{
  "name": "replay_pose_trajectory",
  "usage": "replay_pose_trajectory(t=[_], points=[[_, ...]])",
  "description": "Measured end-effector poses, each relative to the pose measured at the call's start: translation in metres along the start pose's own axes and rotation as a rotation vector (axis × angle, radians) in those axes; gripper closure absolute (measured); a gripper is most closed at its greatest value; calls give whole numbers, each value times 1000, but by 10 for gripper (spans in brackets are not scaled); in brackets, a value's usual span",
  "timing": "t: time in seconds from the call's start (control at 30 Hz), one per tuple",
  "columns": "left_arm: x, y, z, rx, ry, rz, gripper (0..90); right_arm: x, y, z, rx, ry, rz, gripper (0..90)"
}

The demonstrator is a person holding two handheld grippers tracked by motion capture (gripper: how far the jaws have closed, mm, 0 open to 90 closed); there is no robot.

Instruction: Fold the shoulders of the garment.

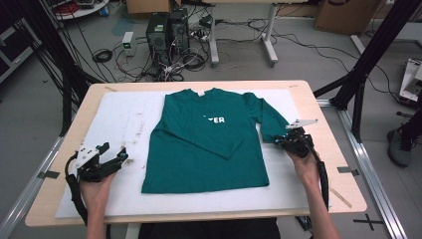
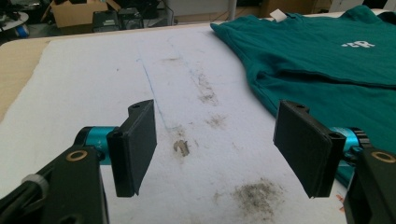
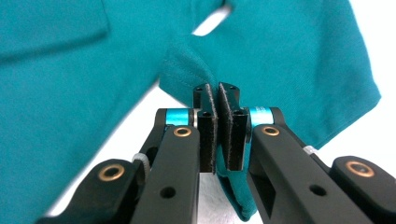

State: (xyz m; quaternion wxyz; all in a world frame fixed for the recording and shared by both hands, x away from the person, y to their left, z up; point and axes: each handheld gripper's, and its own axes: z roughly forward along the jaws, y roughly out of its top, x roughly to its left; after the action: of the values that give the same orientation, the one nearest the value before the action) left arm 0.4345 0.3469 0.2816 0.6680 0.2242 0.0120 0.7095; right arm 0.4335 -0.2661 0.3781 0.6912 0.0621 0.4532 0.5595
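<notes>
At the bottom of the high view the person's forearms come in, each hand holding a hand-held gripper. The left hand-held gripper (image 1: 110, 160), at lower left, rests over the bare white mat (image 1: 119, 112) with its jaws wide apart and nothing between them; in the left gripper view the stained mat shows in the gap and the shirt's edge lies off to the upper right, near but not touching. The right hand-held gripper (image 1: 283, 141), at right of centre, has its jaws pressed together on a pinch of green cloth at the cuff end of the shirt's sleeve (image 3: 261, 60); the right gripper view shows fabric bunched up between the pads. Beyond both, the green t-shirt (image 1: 209, 149) lies flat in the middle of the mat on the table (image 1: 318, 114), collar toward the top of the frame, one long sleeve already crossed over the chest and the other angling down to the right gripper. The likely next step is folding this sleeve inward, and the hold looks thin: only a small fold of cloth is caught, so a quick pull could let it slip free. With the left gripper holding nothing down, dragging the sleeve could also shift or wrinkle the whole body of the shirt.
</notes>
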Motion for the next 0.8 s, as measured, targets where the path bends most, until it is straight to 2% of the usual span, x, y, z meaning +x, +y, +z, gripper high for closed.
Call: replay_pose_trajectory(t=[0.07, 0.1, 0.13, 0.23, 0.27, 0.3, 0.33, 0.37, 0.4, 0.43, 0.47, 0.5, 0.57, 0.6, 0.63, 0.67, 0.7, 0.73, 0.77, 0.8], points=[[0, 0, 0, -1, 0, 0, 300, 1, 4, -9, -61, 20, 51, 873], [0, 0, 0, -1, 0, 0, 301, 1, 4, -9, -61, 20, 51, 873], [0, 0, 0, -1, -1, -1, 301, 5, 8, -13, -92, 33, 76, 873], [0, 0, 0, -2, 1, -1, 300, 10, 14, -15, -118, 57, 83, 873], [0, 0, 0, -2, 1, -2, 301, 18, 21, -15, -130, 82, 78, 873], [0, 0, 0, -2, 1, -2, 301, 18, 21, -15, -130, 82, 78, 873], [0, 0, 0, -2, 0, -1, 301, 28, 30, -13, -141, 107, 70, 873], [0, 0, 0, -2, 1, -2, 301, 28, 30, -13, -141, 107, 70, 873], [0, 0, 0, -3, 1, -2, 300, 38, 38, -11, -150, 137, 55, 873], [0, 0, 0, -3, 1, -2, 300, 38, 38, -11, -150, 137, 55, 873], [0, 0, 0, -3, 0, -2, 300, 49, 47, -8, -154, 156, 40, 872], [0, 0, 0, -3, 0, -2, 300, 49, 47, -8, -154, 156, 40, 872], [0, 0, 0, -4, -1, -3, 301, 59, 55, -4, -154, 164, 29, 873], [0, 0, 0, -4, -1, -3, 301, 69, 62, 0, -160, 182, 14, 873], [0, 0, 0, -4, -1, -3, 301, 69, 62, 0, -160, 182, 14, 873], [0, 0, 0, -5, -2, -2, 300, 79, 69, 4, -171, 201, 4, 873], [0, 0, 0, -4, -1, -3, 300, 79, 69, 4, -171, 201, 4, 873], [1, 0, -1, -4, -2, -3, 300, 88, 75, 8, -167, 222, -5, 873], [1, 0, -1, -4, -2, -3, 301, 88, 75, 8, -167, 222, -5, 873], [1, 0, -1, -6, -2, -6, 301, 98, 81, 12, -171, 243, -16, 872]])
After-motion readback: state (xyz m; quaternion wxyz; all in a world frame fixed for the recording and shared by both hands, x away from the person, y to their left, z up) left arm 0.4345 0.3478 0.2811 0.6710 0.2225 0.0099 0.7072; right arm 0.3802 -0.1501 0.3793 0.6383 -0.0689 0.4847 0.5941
